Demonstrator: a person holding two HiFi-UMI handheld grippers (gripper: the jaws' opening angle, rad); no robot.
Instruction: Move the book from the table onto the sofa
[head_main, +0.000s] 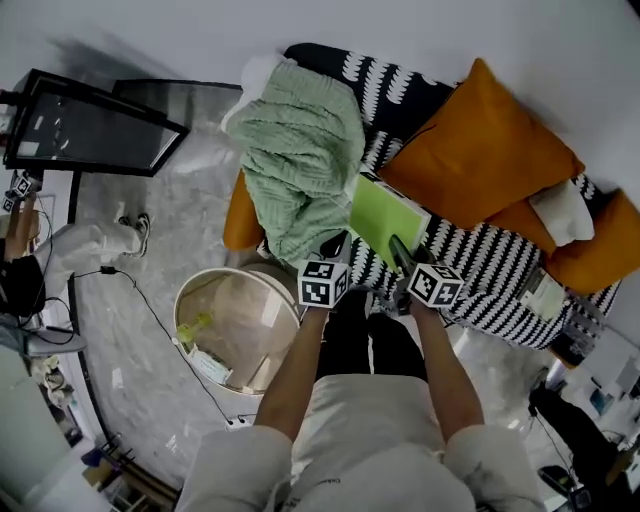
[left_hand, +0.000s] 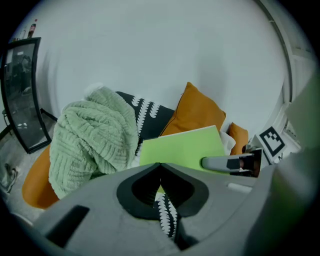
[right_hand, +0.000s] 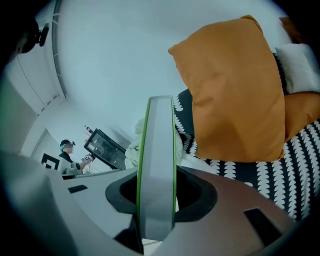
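A home living room: a sofa (head_main: 500, 265) in a black-and-white patterned cover carries orange cushions (head_main: 480, 150) and a green knitted throw (head_main: 300, 150), with a round pale tabletop (head_main: 245, 310) just in front of the sofa on a marbled floor (head_main: 160, 250).

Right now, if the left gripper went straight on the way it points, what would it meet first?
The green book, directly beyond the left gripper's closed jaws. Depth is unclear, so it may already touch the near edge. The right gripper holds that book.
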